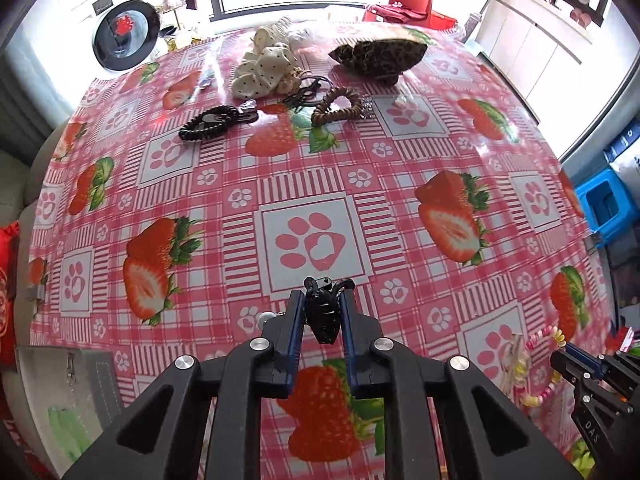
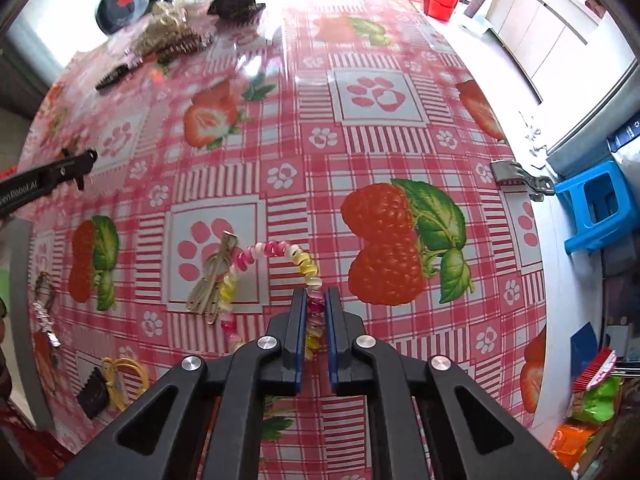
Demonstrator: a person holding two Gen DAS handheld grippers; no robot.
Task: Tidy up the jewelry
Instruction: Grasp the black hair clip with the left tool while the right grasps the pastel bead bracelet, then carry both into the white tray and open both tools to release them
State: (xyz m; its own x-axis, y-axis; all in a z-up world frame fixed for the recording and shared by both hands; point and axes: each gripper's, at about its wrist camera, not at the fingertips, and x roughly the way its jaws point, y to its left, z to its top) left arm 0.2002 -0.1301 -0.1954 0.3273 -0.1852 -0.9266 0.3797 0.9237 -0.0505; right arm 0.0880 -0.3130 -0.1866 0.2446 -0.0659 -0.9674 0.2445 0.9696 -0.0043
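Both grippers were mid-carry. The left gripper [image 1: 323,308] clamped a black hair clip [image 1: 322,316] above the table's [image 1: 400,208] near edge; the right gripper [image 2: 316,304] pinched a pink-and-yellow spiral band [image 2: 280,256] holding keys [image 2: 214,276]. Next, each likely needed setting down with matching pieces.

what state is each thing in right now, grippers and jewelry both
left gripper: jaws shut on the black hair claw, held above the table
right gripper: jaws shut on the pink and yellow coil bracelet
keys: lying flat beside that bracelet's far loop
black coil band: lying loose, untouched
brown beaded bracelet: lying loose on the tablecloth
leopard pouch: at the far edge; open or closed, cannot tell
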